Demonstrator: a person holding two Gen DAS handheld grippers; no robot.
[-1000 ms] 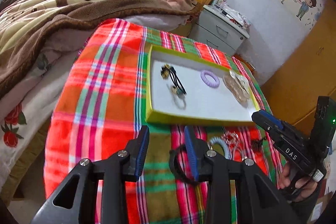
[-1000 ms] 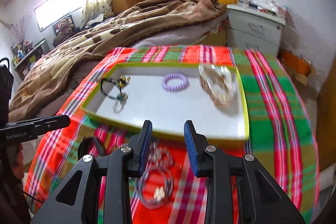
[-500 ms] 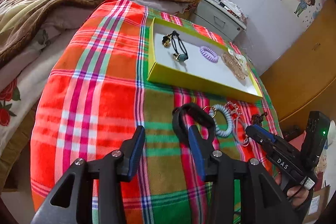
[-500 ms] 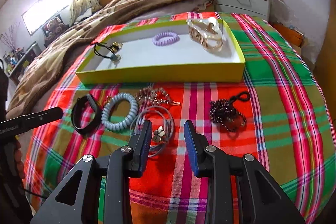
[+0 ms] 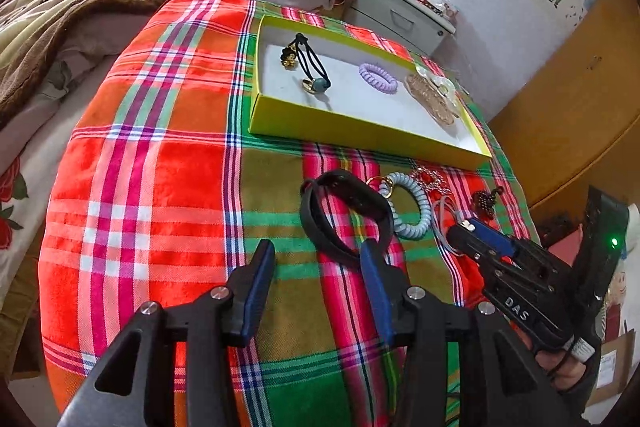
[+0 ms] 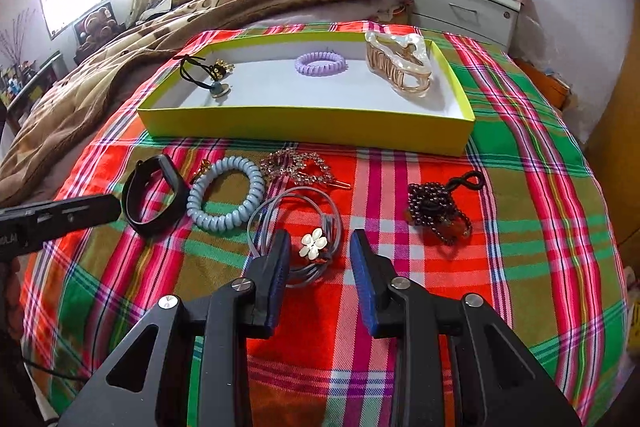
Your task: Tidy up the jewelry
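- Landmark: shallow yellow-green cardboard tray on the plaid cloth.
- Right gripper spread wide, holding nothing; grey cord hair tie with a white flower charm lies between its tips, on the near side of the tray.
- Left gripper likewise released; black rubber wristband just past its right finger, also nearer than the tray.

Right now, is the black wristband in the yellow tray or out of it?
Out. The black wristband lies on the plaid cloth, in front of the yellow tray, beside the blue coil band.
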